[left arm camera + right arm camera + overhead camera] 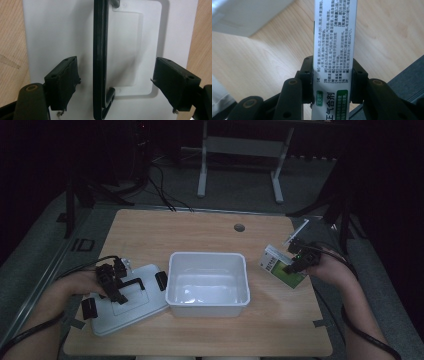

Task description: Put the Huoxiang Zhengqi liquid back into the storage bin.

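The left gripper (112, 282) is hovering with fingers (63, 82) open astride the black handle (100, 60) of the stiff, slippery lid (135, 307) lying on the worktop (200, 232), while the right gripper (296, 265) is clamping the light, crushable medicine box (334, 45) across its narrow sides, beyond the tub (207, 282).

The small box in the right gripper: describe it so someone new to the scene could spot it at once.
On the wooden table, look right of the open white tub in the middle. There the right gripper holds a small box clamped by its narrow sides and raised off the tabletop. It is the only printed thing here: white with dense black text and a green end, unlike the plain white tub and lid.
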Available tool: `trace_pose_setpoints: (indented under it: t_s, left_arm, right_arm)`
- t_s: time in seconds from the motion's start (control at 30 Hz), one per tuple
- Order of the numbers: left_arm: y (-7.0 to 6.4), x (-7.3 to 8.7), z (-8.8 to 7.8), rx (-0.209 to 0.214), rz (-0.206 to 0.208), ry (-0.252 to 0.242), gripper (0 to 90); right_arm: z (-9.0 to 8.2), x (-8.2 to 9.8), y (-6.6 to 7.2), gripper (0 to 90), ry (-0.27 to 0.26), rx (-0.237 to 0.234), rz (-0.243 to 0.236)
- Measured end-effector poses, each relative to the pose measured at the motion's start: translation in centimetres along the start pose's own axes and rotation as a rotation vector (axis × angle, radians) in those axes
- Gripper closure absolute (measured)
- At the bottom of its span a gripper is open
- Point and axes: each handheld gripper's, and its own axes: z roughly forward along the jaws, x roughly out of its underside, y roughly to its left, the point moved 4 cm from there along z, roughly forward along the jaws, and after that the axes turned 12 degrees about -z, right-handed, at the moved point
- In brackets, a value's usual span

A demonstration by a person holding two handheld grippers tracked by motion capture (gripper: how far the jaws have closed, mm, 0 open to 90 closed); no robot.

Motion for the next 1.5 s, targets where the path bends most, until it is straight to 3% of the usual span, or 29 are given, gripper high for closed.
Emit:
trace_pose_setpoints:
  t_s: [0.23,0.63,0.93,1.5]
  left_arm:
    - [-0.1,-0.1,-0.2,0.002,0.004,-0.002,20.8]
    - [-0.2,-0.2,-0.4,-0.002,0.004,-0.003,20.8]
    - [-0.3,-0.2,-0.5,0.001,0.005,0.005,21.2]
    - [-0.3,-0.1,-0.6,-0.015,0.003,-0.003,20.7]
  right_arm:
    - [-3.6,-2.1,1.9,63.6,-0.056,0.019,-0.082]
    - [-6.8,-5.7,4.7,63.5,-0.113,0.004,-0.217]
    - [-6.8,-8.5,7.2,63.6,-0.13,-0.019,-0.32]
    - [-4.6,-12.8,10.9,63.5,-0.115,-0.088,-0.481]
